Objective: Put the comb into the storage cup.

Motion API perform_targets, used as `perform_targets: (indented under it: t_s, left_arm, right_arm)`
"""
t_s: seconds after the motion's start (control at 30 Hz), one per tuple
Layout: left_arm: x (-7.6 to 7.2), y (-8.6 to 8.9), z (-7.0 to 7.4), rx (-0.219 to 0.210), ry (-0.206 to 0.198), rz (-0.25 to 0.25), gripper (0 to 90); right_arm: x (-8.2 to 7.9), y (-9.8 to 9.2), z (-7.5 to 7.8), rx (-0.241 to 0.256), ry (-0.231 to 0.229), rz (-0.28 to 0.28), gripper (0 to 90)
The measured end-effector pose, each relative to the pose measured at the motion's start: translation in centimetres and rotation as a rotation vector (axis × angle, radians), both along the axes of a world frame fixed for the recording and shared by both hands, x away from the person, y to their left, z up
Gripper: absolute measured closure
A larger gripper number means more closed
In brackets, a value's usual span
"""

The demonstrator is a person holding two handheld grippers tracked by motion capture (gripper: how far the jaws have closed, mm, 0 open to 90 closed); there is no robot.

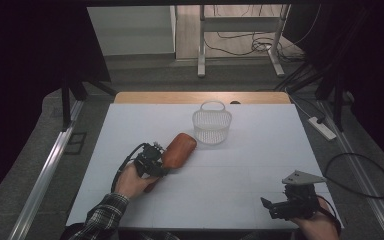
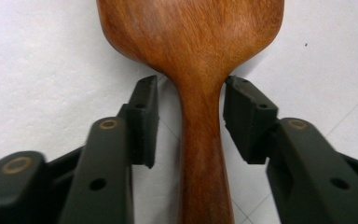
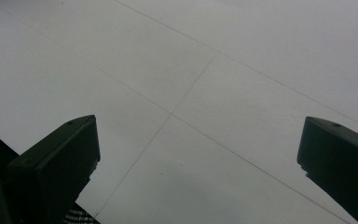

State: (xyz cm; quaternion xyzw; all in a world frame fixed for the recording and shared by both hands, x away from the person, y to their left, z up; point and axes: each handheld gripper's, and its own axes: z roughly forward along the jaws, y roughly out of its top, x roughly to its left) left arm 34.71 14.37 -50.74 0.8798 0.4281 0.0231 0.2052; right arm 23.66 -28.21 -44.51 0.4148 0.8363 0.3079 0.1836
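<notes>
Wooden spatula [image 1: 178, 150] flat on white worktop [image 1: 250, 165], just near-left of mesh basket [image 1: 212, 126]. Left tool [image 2: 191, 100] released, jaws straddling spatula neck, gaps both sides. Right tool [image 1: 275, 206] released, near-right corner.

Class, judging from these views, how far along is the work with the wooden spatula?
Nothing looks finished. The wooden spatula lies flat on the table, near the white mesh basket. In hand: the left gripper straddles its neck, jaws not closed. The right gripper is open over bare table. Gripping and lifting remain.
</notes>
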Motion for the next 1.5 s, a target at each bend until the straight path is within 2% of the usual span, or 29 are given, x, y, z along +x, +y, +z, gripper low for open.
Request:
perform_targets:
  t_s: [0.13,0.27,0.33,0.6,1.0,1.33,1.5]
  left_arm:
    - [0.0,-0.1,-0.1,0.003,0.011,-0.008,66.6]
    - [0.0,0.0,-0.1,0.015,0.007,-0.004,71.0]
    - [0.1,0.2,-0.1,-0.004,0.02,0.001,71.5]
    - [0.1,0.5,0.0,-0.03,0.025,0.003,72.2]
    - [-0.3,0.5,0.4,-0.051,-0.004,-0.018,72.3]
    - [-1.1,1.2,1.4,-0.11,-0.04,-0.015,72.2]
    - [-1.7,1.6,2.1,-0.136,-0.08,-0.019,72.2]
  right_arm:
    - [0.0,0.0,0.0,0.001,0.001,0.0,0.0]
    - [0.0,0.0,0.0,-0.001,0.003,0.0,0.0]
    - [0.0,0.0,0.0,-0.001,0.005,-0.001,0.0]
    - [0.1,0.0,0.0,0.0,0.006,-0.002,0.0]
    - [0.1,0.0,0.0,0.001,0.007,-0.004,0.0]
    - [0.1,0.0,0.0,0.004,0.008,-0.009,0.0]
    - [0.0,0.0,0.0,0.004,0.006,-0.007,0.0]
